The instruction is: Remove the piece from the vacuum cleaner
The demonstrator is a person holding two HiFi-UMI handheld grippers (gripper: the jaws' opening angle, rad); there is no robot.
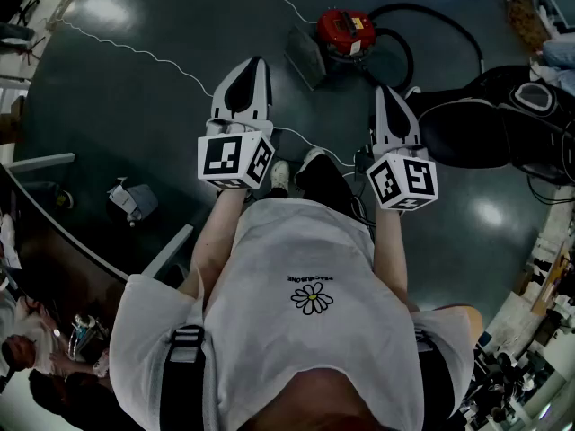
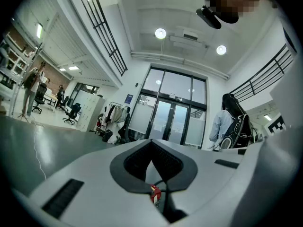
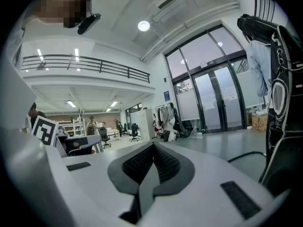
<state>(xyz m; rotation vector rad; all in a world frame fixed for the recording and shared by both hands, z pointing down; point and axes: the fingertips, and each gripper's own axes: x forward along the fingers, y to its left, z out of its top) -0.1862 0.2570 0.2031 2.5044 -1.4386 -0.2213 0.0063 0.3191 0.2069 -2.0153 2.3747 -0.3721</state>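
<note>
In the head view a red vacuum cleaner [image 1: 346, 31] stands on the dark floor ahead of me. A grey flat piece [image 1: 308, 57] sits at its left side, and a black hose [image 1: 406, 27] loops off to its right. My left gripper [image 1: 255, 63] is held out in front, pointing towards the vacuum but well short of it, shut and empty. My right gripper [image 1: 384, 91] hangs beside it, also shut with nothing in it. In the left gripper view the left gripper [image 2: 151, 143] faces glass doors. The right gripper [image 3: 152, 145] looks across the hall, and the vacuum is out of both gripper views.
A white cable [image 1: 153, 57] snakes over the floor towards the vacuum. A black bag [image 1: 490, 119] lies at the right, close to my right gripper. A curved desk edge [image 1: 54, 214] and a small white object [image 1: 131, 199] are at the left. A person with a backpack [image 2: 232, 124] stands near the doors.
</note>
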